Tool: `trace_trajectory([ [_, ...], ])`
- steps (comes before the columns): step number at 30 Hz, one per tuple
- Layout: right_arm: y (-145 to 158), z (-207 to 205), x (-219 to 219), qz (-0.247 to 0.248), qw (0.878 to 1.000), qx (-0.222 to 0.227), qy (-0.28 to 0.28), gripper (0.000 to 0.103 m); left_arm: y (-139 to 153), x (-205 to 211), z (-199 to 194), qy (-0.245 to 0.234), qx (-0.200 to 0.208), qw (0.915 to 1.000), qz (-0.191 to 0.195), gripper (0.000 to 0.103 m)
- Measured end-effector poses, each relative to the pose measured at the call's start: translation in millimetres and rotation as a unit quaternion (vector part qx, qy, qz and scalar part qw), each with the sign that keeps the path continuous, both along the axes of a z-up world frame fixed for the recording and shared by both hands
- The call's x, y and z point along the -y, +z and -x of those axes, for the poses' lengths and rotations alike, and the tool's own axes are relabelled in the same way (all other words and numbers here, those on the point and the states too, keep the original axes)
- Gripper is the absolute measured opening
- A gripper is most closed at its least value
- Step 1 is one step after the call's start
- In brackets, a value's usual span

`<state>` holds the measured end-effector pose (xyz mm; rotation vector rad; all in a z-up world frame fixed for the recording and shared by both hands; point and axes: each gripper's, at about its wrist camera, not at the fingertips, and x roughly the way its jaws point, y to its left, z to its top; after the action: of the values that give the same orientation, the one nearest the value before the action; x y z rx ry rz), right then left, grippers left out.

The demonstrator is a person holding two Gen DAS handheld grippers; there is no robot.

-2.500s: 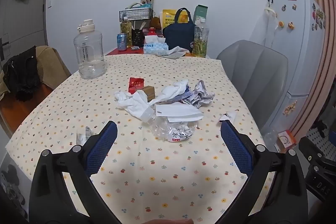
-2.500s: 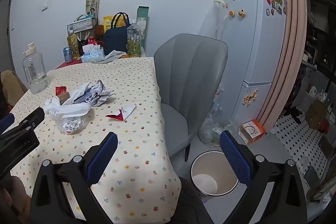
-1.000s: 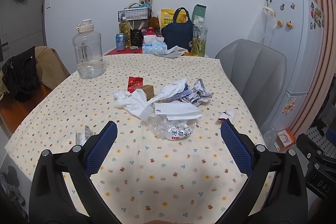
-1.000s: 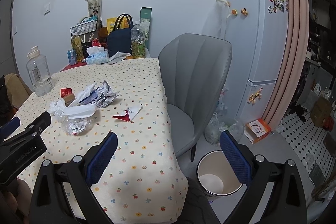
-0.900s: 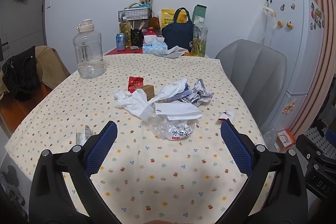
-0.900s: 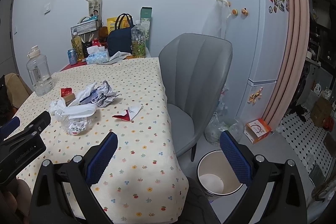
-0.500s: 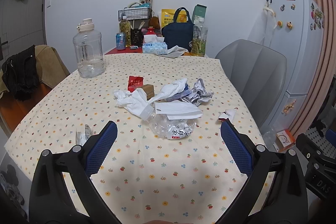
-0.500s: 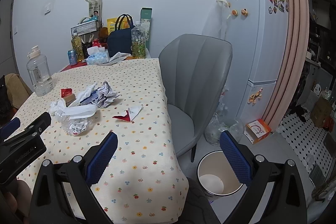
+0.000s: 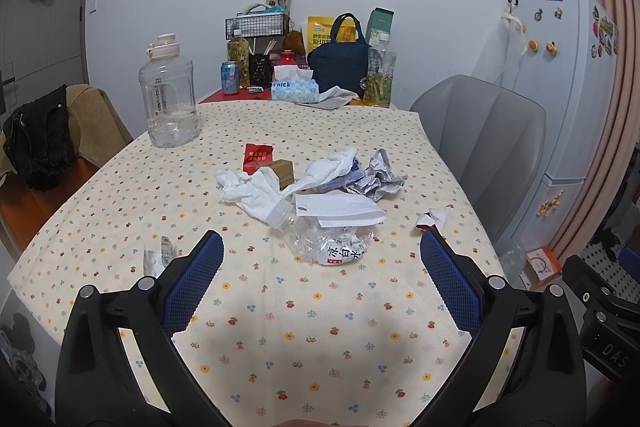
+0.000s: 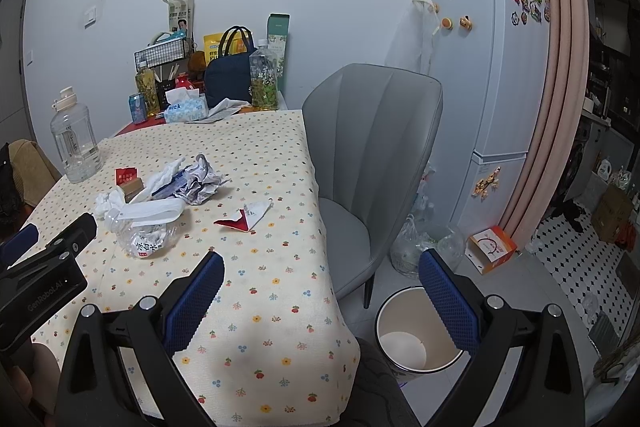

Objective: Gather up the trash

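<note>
Crumpled trash pile (image 9: 316, 187) mid-bench (image 9: 120, 211): crushed plastic bottle (image 9: 328, 241), face mask (image 9: 340, 209), white tissue (image 9: 252, 191), foil-ish wrapper (image 9: 380, 175) | red scrap (image 10: 244, 215) near bench's right edge | left gripper (image 9: 320, 267) wide apart, empty, short of bottle | right gripper (image 10: 320, 283) wide apart, empty, over bench corner | bin (image 10: 416, 339) on floor beside grey chair (image 10: 376, 155)

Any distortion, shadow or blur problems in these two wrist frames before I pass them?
Left wrist view: strong fisheye bowing at the white fridge; a soft grey shadow falls on the floral tablecloth between the open left gripper fingers; crushed clear plastic bottle sharp.
Right wrist view: black corners, same bowing; round white bin legible; no motion blur.
</note>
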<state>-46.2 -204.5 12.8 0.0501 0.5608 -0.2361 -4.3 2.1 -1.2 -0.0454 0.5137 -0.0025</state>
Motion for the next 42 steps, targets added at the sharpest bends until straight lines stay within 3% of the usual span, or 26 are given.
trace_trajectory([
  [15, -1.4, -5.8, -5.2, -0.011, 1.000, -0.002, 0.008, 0.095, -0.9, -3.2, -1.5, 0.010, -0.001, 1.0000, -0.002, 0.098],
  [30, -2.2, -41.2, -43.5, -0.023, 0.998, -0.010, 0.057, 0.095, -1.7, -56.4, -10.5, 0.072, -0.014, 0.9972, 0.012, 0.098],
  [42, -6.8, -68.2, -92.1, -0.026, 0.993, -0.023, 0.117, 0.095, -21.5, -109.1, -22.6, 0.125, -0.044, 0.9908, 0.026, 0.098],
])
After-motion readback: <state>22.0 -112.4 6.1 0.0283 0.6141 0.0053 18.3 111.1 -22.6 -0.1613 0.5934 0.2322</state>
